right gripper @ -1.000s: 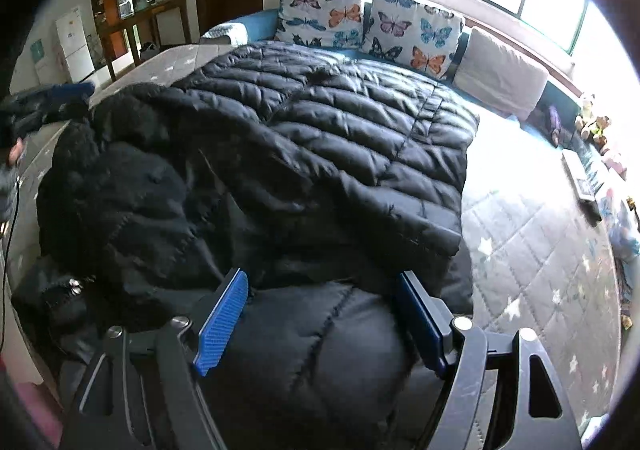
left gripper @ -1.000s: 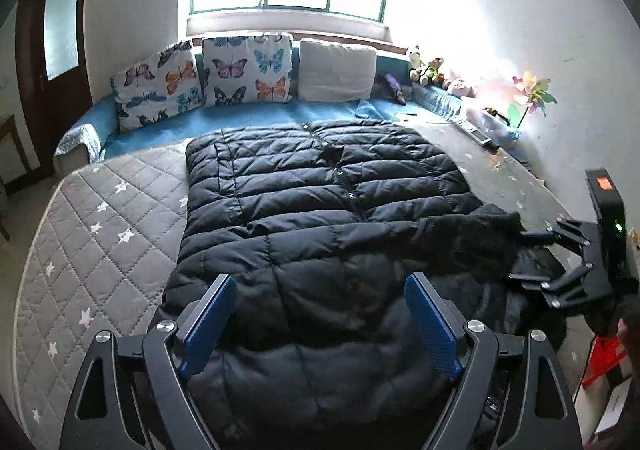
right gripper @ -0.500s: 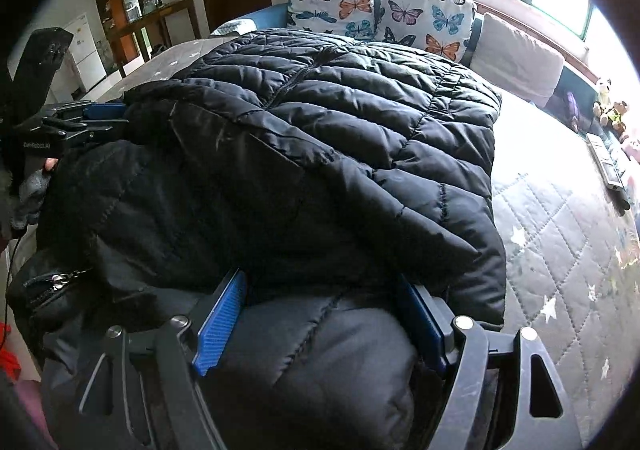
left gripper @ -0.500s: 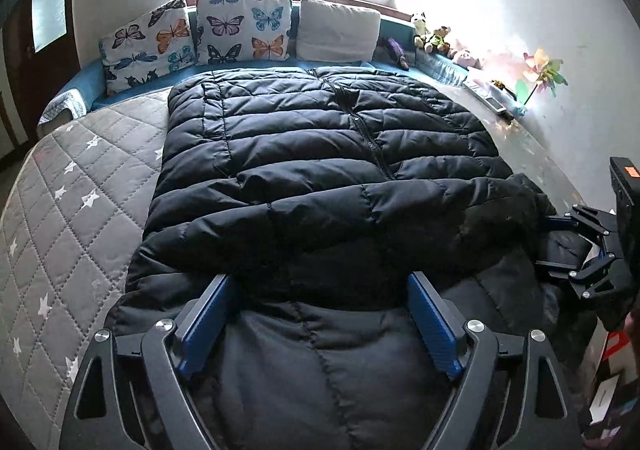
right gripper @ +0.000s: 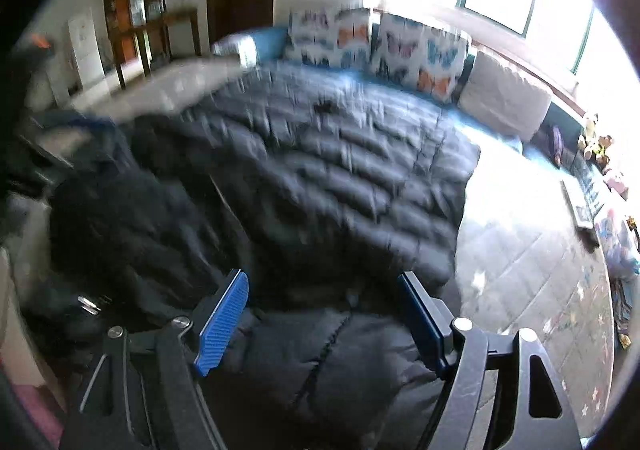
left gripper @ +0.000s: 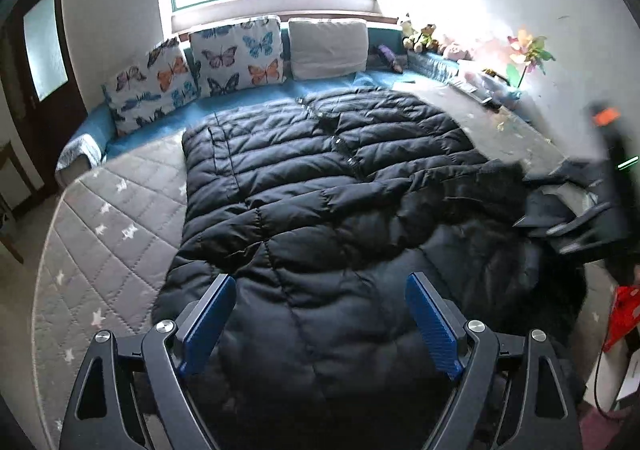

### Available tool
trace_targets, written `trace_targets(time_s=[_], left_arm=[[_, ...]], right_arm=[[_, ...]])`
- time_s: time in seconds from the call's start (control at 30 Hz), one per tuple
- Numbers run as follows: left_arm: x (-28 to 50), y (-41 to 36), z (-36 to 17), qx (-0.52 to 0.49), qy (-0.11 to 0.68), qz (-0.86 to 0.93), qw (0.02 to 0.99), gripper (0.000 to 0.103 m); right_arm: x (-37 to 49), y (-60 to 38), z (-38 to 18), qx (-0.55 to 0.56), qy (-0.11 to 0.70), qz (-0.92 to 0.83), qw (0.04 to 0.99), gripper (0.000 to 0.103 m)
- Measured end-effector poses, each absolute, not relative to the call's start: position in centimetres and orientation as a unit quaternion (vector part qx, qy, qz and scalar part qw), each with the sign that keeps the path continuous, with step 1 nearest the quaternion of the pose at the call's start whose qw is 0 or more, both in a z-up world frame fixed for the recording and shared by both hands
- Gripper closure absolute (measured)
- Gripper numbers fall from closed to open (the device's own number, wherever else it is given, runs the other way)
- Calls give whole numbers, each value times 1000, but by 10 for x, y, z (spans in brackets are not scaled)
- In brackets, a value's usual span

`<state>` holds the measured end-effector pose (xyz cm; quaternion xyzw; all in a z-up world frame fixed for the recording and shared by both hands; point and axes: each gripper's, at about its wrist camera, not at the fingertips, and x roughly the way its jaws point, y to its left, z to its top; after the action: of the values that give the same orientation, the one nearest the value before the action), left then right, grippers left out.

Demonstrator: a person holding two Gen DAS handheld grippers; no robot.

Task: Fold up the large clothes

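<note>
Padding and black quilted cloth cover most of the bed: the puffer jacket [left gripper: 320,186] lies spread on the grey star-quilted mattress [left gripper: 112,226], zip side up, its far end toward the butterfly cushions [left gripper: 236,58] under the window. Near end looks bunched and doubled over, so I judge the first fold, bringing the near part up over the body, is under way. Left tongs [left gripper: 320,324] stand wide apart with a thick roll of jacket lying between the blue pads; whether they pinch it I cannot tell. Right tongs [right gripper: 320,324] look the same, spread wide over jacket bulk, and that view is smeared with motion, so their hold is also unclear. Next, I reckon, both need a sure grip on the near edge, then a level carry toward the cushions.
</note>
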<state>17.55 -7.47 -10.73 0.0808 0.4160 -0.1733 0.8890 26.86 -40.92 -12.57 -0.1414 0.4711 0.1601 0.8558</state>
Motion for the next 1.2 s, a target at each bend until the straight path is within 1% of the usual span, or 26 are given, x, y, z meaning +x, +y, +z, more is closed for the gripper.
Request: trace_targets(time_s=[0.07, 0.2, 0.27, 0.5, 0.6, 0.73, 0.83, 0.93, 1.07, 1.13, 1.2], left_arm=[[164, -69, -98, 83, 409, -168, 893, 11], [157, -49, -81, 70, 407, -152, 898, 11], [161, -36, -72, 55, 412, -144, 898, 10], [197, 7, -48, 29, 438, -101, 893, 10], [222, 24, -41, 22, 457, -87, 885, 10], [257, 46, -27, 17, 474, -77, 877, 10], [288, 59, -14, 8, 482, -71, 873, 10], [330, 73, -3, 6, 495, -66, 866, 10], [392, 81, -4, 12, 503, -53, 862, 10], [419, 84, -11, -6, 507, -60, 860, 10], [448, 84, -24, -24, 512, -65, 857, 10]], right_arm=[[269, -416, -134, -116, 467, 171, 860, 19], [268, -418, -115, -119, 471, 176, 856, 19], [270, -421, -105, -121, 472, 178, 855, 19], [286, -444, -64, -88, 466, 177, 862, 19], [302, -457, -50, -49, 476, 186, 858, 19], [325, -470, -32, -52, 477, 167, 861, 19], [347, -486, -23, -15, 497, 173, 850, 19], [378, -501, -17, -12, 512, 161, 844, 19], [419, -516, -25, 12, 530, 150, 834, 19], [442, -523, -37, 20, 535, 146, 832, 19], [468, -531, -58, 51, 542, 148, 826, 19]])
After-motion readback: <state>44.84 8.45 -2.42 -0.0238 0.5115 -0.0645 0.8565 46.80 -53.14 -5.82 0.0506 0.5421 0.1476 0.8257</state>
